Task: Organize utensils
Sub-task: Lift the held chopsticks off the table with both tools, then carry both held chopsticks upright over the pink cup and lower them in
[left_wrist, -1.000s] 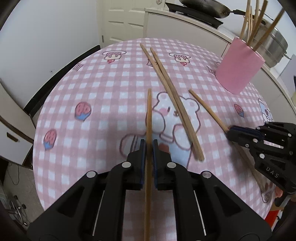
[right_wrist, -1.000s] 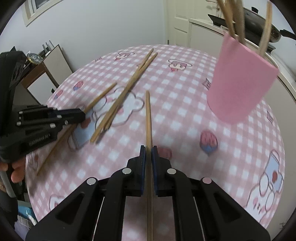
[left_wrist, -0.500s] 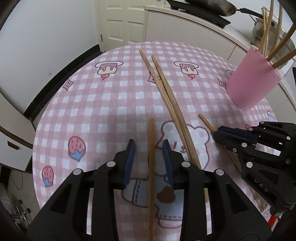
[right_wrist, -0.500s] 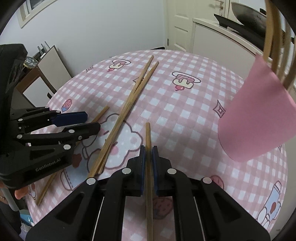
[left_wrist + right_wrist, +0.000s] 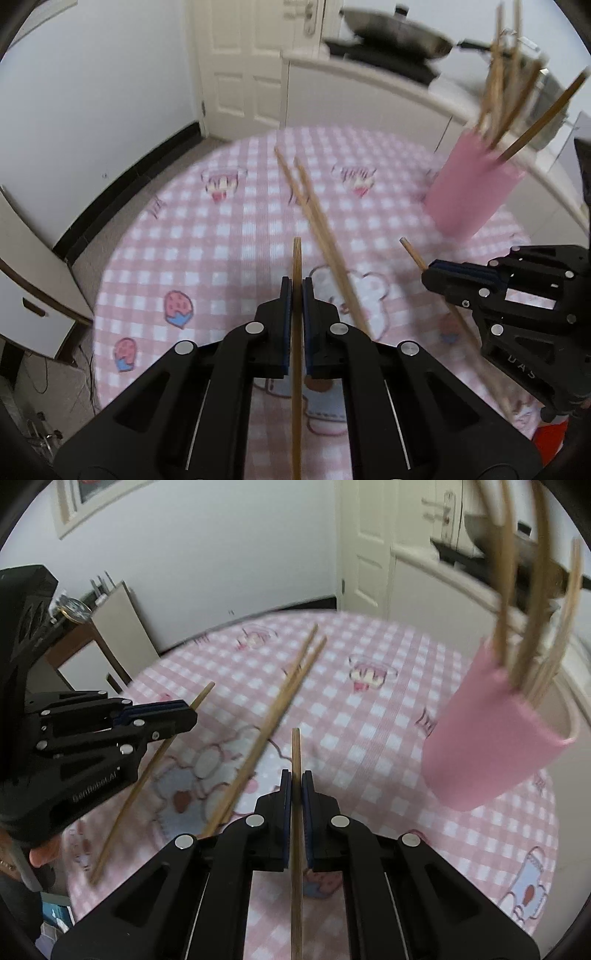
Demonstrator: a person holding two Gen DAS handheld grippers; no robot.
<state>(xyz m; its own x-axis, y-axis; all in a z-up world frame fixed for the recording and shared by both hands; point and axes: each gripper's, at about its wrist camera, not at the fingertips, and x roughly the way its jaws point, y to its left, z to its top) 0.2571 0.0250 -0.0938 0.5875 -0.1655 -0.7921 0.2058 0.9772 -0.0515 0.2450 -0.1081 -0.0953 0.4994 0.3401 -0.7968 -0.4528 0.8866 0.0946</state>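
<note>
My left gripper [image 5: 296, 286] is shut on a wooden chopstick [image 5: 296, 258] and holds it above the pink checked tablecloth [image 5: 207, 243]. My right gripper [image 5: 296, 779] is shut on another chopstick [image 5: 296, 746], also lifted. A pink cup [image 5: 471, 195] with several chopsticks stands at the far right of the table; it also shows in the right wrist view [image 5: 484, 738], close to the right gripper. Two chopsticks [image 5: 314, 221] lie side by side mid-table, and a single chopstick [image 5: 413, 251] lies under the right gripper's body [image 5: 517, 291].
The round table's edge drops off at left and front. A white counter [image 5: 369, 85] with a wok and pot runs behind the cup. A white door [image 5: 251, 66] is at the back. A cabinet [image 5: 110, 627] stands beside the table.
My left gripper was open around its chopstick half a second ago and is now shut on it and raised. My right gripper has risen and tilted up with its chopstick.
</note>
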